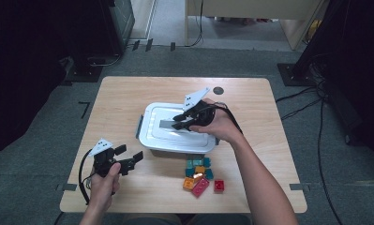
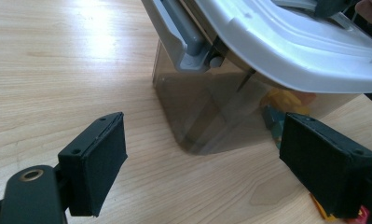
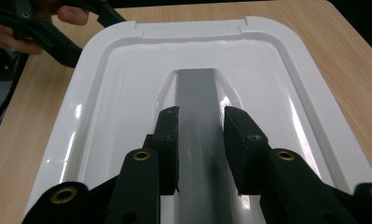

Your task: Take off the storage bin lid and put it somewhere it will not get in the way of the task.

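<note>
Nearest to us in the high view, our left gripper (image 1: 129,156) rests low over the wooden table (image 1: 128,93) at its near left corner, jaws spread wide with nothing between them and pointing toward the box; in the left gripper view its two black pads (image 2: 96,161) stand well apart, bare wood between them, and the smoky clear wall of the storage box (image 2: 207,112) rises just beyond. To the right of that gripper, near the table's front edge, we see a small heap of toy bricks (image 1: 201,176) in teal, orange, pink and red, lying just in front of the box and apart from both grippers. Farther in, at the middle of the table, sits the box under its white lid (image 1: 161,129), with a grey latch (image 2: 188,35) at its left end. Our right gripper (image 1: 181,121) reaches over that lid from the right, and its jaws are closed in on either side of the grey handle (image 3: 200,107) that runs along the lid's centre. In the right gripper view the pads (image 3: 167,140) sit against the handle's two long sides, pinching it. Beyond the table lie grey carpet and loose cables (image 1: 297,105).
</note>
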Demonstrator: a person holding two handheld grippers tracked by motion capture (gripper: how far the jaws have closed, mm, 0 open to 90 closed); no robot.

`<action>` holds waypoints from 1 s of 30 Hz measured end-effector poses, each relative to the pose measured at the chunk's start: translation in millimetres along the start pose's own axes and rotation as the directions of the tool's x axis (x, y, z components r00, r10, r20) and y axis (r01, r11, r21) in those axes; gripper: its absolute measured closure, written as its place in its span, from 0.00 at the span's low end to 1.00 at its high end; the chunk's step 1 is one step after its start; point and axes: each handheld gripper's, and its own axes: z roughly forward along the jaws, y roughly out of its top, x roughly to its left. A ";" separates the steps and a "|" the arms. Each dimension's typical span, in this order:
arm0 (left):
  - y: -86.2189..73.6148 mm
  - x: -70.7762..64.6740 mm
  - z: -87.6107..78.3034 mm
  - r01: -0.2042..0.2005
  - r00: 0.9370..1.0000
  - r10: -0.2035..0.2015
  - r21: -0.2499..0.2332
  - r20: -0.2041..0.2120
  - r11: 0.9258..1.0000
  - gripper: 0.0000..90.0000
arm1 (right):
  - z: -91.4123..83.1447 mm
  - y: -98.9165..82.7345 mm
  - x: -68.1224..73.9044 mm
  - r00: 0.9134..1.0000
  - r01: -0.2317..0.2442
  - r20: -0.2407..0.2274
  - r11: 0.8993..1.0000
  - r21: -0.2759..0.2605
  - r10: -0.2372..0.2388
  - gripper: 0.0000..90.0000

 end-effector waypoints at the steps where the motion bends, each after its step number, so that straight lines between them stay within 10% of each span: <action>1: 0.0 0.2 0.2 0.003 1.000 -0.003 -0.003 0.003 1.000 0.16 | -1.1 0.8 0.3 1.000 0.006 -0.004 1.000 0.001 -0.006 0.75; 30: 1.1 7.7 -4.6 0.051 0.999 -0.052 -0.054 -0.014 0.997 0.26 | -43.0 8.9 6.3 0.991 -0.068 0.109 0.996 -0.066 0.075 0.76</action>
